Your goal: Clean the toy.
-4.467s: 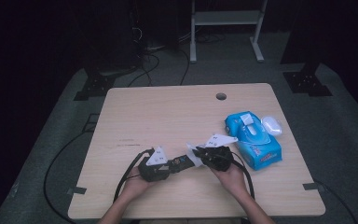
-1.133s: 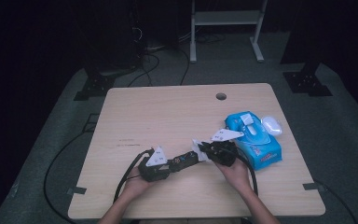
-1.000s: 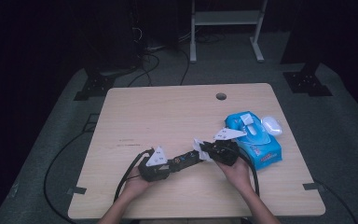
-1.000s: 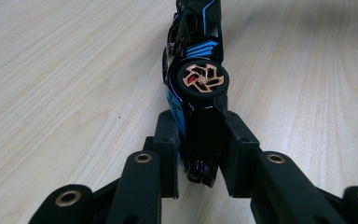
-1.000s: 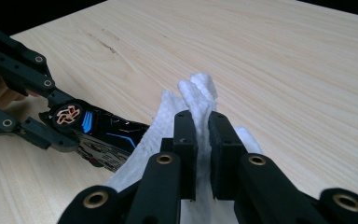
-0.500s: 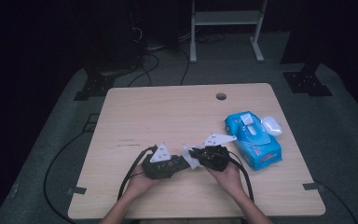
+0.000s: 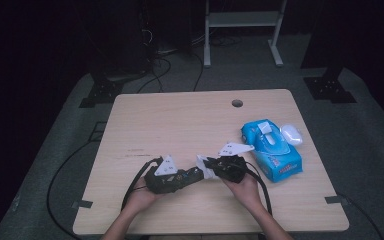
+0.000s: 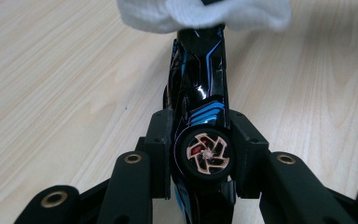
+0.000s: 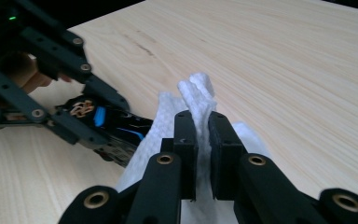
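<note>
A black toy car with blue stripes (image 8: 200, 93) lies lengthwise between the jaws of my left gripper (image 8: 200, 154), which is shut on it at a bronze-spoked wheel. In the high view the left gripper (image 7: 192, 176) holds the car (image 7: 186, 176) low over the table's near middle. My right gripper (image 9: 203, 135) is shut on a folded white wipe (image 9: 196, 93). The wipe (image 8: 205, 13) drapes over the car's far end. From above, the right gripper (image 7: 207, 165) faces the left one, with the wipe (image 7: 203, 168) between them.
A blue pack of wipes (image 7: 272, 150) lies at the right of the wooden table (image 7: 180, 125), with a small white object (image 7: 291, 134) beside it. A cable hole (image 7: 237, 103) sits near the far edge. Cables trail off the table's near side.
Over the last second my right gripper has moved left with the wipe, closer onto the car's end. The left gripper has shifted only slightly.
</note>
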The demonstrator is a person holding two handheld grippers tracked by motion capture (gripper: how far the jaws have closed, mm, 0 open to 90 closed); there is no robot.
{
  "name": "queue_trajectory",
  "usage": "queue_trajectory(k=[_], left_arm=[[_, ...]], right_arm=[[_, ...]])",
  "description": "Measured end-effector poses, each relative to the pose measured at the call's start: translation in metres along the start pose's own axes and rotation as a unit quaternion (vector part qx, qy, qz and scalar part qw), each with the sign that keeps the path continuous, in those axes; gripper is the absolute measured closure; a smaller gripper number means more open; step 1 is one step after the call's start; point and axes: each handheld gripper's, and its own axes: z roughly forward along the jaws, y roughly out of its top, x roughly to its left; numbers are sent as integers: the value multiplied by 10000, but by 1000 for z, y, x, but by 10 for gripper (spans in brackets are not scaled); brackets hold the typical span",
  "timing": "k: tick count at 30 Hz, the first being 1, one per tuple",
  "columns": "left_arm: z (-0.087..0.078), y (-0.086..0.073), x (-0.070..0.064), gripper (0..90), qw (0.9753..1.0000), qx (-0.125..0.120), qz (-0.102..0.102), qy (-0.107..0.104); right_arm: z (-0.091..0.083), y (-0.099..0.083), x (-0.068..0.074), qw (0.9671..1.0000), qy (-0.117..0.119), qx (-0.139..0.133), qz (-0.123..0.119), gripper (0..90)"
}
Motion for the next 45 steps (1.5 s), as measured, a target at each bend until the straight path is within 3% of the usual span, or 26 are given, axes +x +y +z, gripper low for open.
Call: queue_trajectory(k=[5,8,10,12,13,16,22,24,28,29,35,37,39,42,45], left_arm=[[-5,-3,3,648,9999,83,-61,14],[-9,-5,4,648,9999,145,-49,21],[-11,-7,5,647,9998,181,-100,3],[-13,-7,7,641,9994,242,-240,-18],[-14,-6,8,634,9993,269,-240,-14],[-15,3,9,504,9989,417,-226,-35],[-5,30,7,471,9976,691,35,65],[4,38,7,470,9966,827,46,25],[23,51,4,472,9918,1259,217,-24],[26,52,2,478,9912,1303,218,-5],[44,59,-4,523,9821,1812,496,172],[46,61,-4,542,9806,1877,531,191],[47,63,-3,555,9797,1934,510,140],[45,64,-1,578,9828,1777,504,60],[45,63,-3,579,9823,1782,568,78]], right_arm=[[8,4,18,9993,44,52,-367,823],[1,-1,4,9997,-113,40,-234,823],[-4,-7,-9,9986,-430,202,-217,823],[-9,-16,-23,9988,-369,268,154,823],[-12,-18,-26,9989,-353,218,225,823],[-17,-13,-22,9994,-307,113,90,822],[-18,-10,-20,9997,-216,-19,81,822],[-18,-10,-20,9998,-171,-75,112,822],[-17,-9,-19,9998,-141,-80,96,820],[-17,-9,-18,9998,-153,-66,81,820],[-15,-10,-21,9998,-186,-26,71,819],[-14,-11,-21,9998,-178,-9,68,819],[-13,-12,-20,9999,-154,25,46,819],[-11,-12,-20,9999,-130,23,81,819],[-12,-12,-21,9999,-104,2,124,819]])
